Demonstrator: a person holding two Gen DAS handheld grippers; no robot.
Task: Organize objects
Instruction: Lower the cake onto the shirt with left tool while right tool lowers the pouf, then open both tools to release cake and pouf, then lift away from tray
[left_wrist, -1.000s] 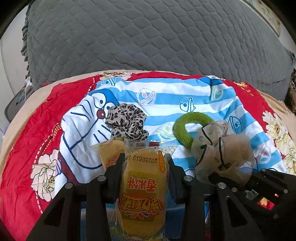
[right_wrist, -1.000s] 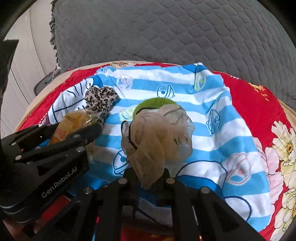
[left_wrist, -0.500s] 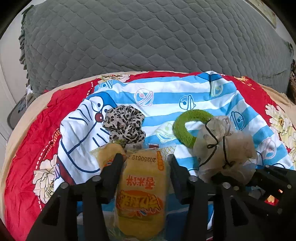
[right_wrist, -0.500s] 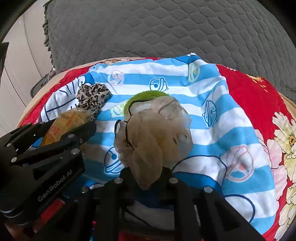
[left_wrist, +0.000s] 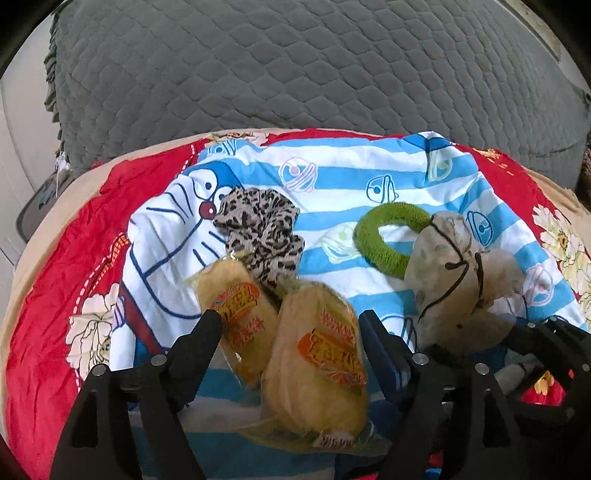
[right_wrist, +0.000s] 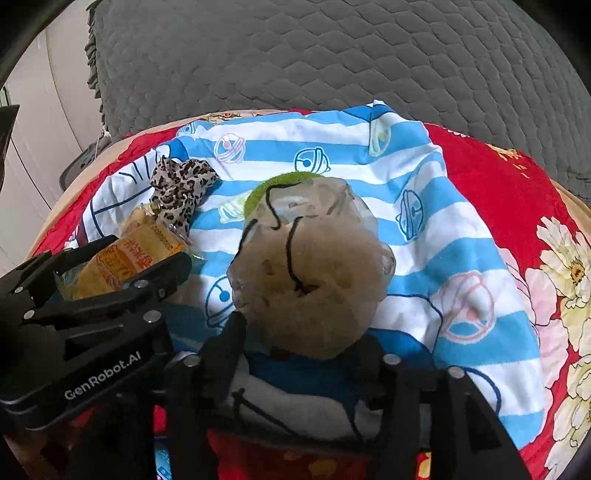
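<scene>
A blue-and-white striped cartoon cloth (left_wrist: 369, 177) is spread over a red floral blanket (left_wrist: 55, 295). The sheer beige scrunchie (right_wrist: 310, 269), clamped half a second ago, is now released beside the green terry hair ring (left_wrist: 384, 236) by the right gripper (right_wrist: 306, 332), its tongs apart. The yellow wrapped snack (left_wrist: 317, 354) is likewise freed by the left gripper (left_wrist: 288, 325), tongs apart, against a second yellow snack packet (left_wrist: 236, 306). Like items appear grouped.
</scene>
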